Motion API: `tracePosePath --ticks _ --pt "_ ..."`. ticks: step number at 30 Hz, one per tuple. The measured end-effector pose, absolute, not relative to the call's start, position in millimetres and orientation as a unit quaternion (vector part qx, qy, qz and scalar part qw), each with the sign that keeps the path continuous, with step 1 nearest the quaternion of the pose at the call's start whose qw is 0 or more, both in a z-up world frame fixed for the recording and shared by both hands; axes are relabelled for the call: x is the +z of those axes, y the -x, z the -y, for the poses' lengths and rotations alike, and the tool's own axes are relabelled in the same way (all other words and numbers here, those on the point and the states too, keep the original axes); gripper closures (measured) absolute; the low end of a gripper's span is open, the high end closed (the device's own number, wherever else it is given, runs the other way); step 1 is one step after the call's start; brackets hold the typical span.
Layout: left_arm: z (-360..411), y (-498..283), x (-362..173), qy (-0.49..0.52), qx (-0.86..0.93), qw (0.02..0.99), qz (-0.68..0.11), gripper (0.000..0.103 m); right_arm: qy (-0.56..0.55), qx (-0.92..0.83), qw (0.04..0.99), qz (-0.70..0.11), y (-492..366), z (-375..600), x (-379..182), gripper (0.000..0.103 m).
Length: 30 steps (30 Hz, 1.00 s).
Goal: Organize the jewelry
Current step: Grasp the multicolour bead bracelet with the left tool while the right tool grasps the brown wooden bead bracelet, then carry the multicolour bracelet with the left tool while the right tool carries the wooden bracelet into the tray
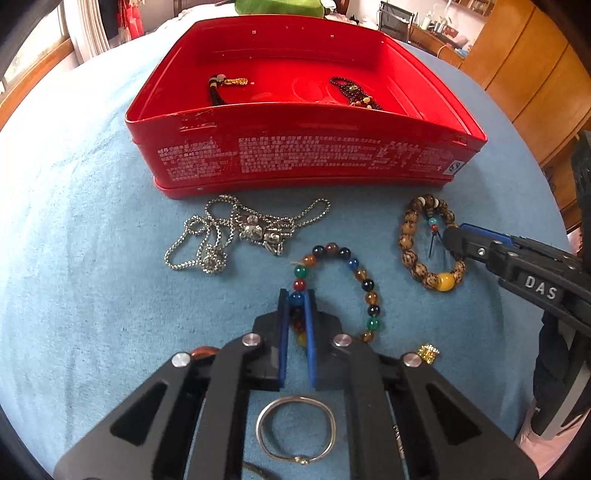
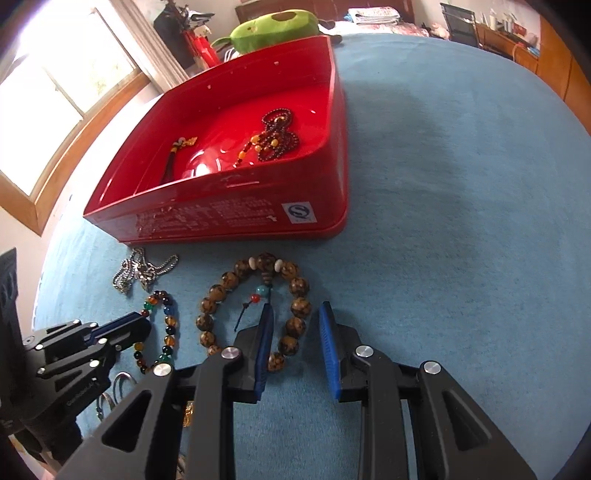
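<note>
A red tin box (image 1: 303,155) (image 2: 229,218) stands open on the blue cloth and holds a dark tasselled charm (image 1: 221,86) and a dark red bead string (image 1: 354,94). My left gripper (image 1: 296,299) is shut on the multicoloured bead bracelet (image 1: 365,284) (image 2: 168,325), which lies on the cloth. My right gripper (image 2: 295,314) is open, its fingers straddling the right side of the brown wooden bead bracelet (image 2: 295,288) (image 1: 410,236). A silver chain necklace (image 1: 236,232) lies in front of the box.
A silver bangle (image 1: 295,428) lies under my left gripper. A small gold charm (image 1: 428,352) sits to its right. A green plush toy (image 2: 273,26) lies behind the box. Wooden cabinets (image 1: 535,74) stand at the right.
</note>
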<state>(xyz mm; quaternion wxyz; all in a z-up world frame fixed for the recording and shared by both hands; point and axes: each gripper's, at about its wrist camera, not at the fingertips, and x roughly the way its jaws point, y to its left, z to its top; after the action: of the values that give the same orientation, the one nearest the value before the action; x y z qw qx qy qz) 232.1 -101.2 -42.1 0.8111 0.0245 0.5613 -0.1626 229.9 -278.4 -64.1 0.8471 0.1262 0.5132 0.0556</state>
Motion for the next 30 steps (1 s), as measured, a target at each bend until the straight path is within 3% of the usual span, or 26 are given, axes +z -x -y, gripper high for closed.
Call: tracePosePath --ticks 2,4,19,30 --pt "100 -232 -42 -0.019 -0.164 0.810 -0.562 0.097 -0.115 0.049 0.850 -0.512 -232 275 -65 0.090" --pt "98 -234 -42 -0.012 -0.167 0.810 -0.563 0.097 -0.122 0.050 0.849 -0.512 -231 277 -65 0.092" --pt "75 -215 -5 0.028 -0.203 0.826 -0.525 0.097 -0.177 0.146 0.852 -0.471 -196 280 -19 0.092" --pt "78 -223 -22 0.024 -0.197 0.816 -0.542 0.097 -0.172 0.138 0.829 -0.515 -209 278 -48 0.092"
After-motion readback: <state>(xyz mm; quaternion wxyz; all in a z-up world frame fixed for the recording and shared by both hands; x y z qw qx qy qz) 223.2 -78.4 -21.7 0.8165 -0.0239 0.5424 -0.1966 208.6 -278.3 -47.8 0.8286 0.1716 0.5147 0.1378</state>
